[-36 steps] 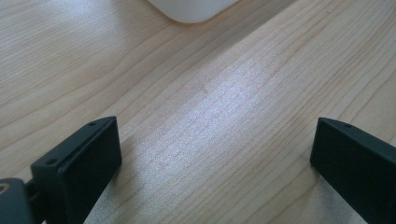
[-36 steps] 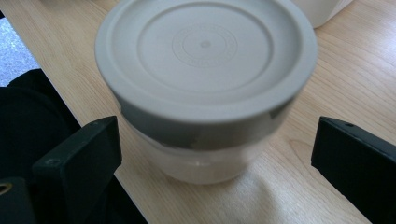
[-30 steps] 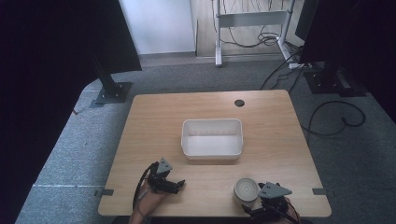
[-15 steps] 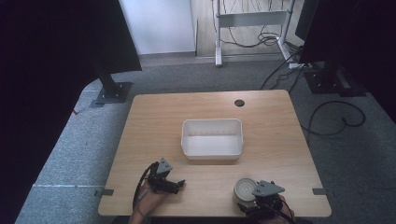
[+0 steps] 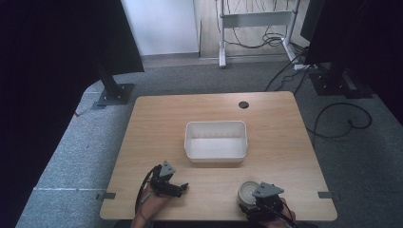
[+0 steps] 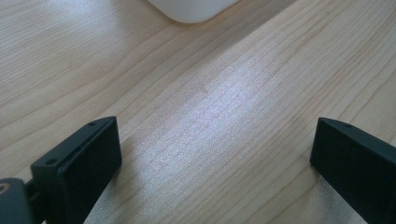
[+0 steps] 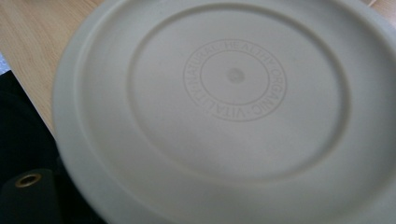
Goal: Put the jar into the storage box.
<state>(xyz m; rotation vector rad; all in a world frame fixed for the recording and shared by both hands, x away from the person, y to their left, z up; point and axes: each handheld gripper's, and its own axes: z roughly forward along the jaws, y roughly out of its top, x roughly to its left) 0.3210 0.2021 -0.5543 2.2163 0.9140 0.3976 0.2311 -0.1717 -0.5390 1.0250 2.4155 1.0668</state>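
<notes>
A wooden table (image 5: 157, 123) stands on grey carpet, with a white tub (image 5: 216, 141) at its middle and a small dark hole (image 5: 244, 104) near its far edge. At the near edge the left gripper (image 5: 180, 189) lies low over the bare wood, held by a hand (image 5: 151, 202) with a cable looping beside it, well apart from the tub. The right gripper (image 5: 260, 202) sits at the near right, right against a round pale lid (image 5: 246, 192) that lies just in front of the tub's right end; whether its jaws grip the lid cannot be told.
</notes>
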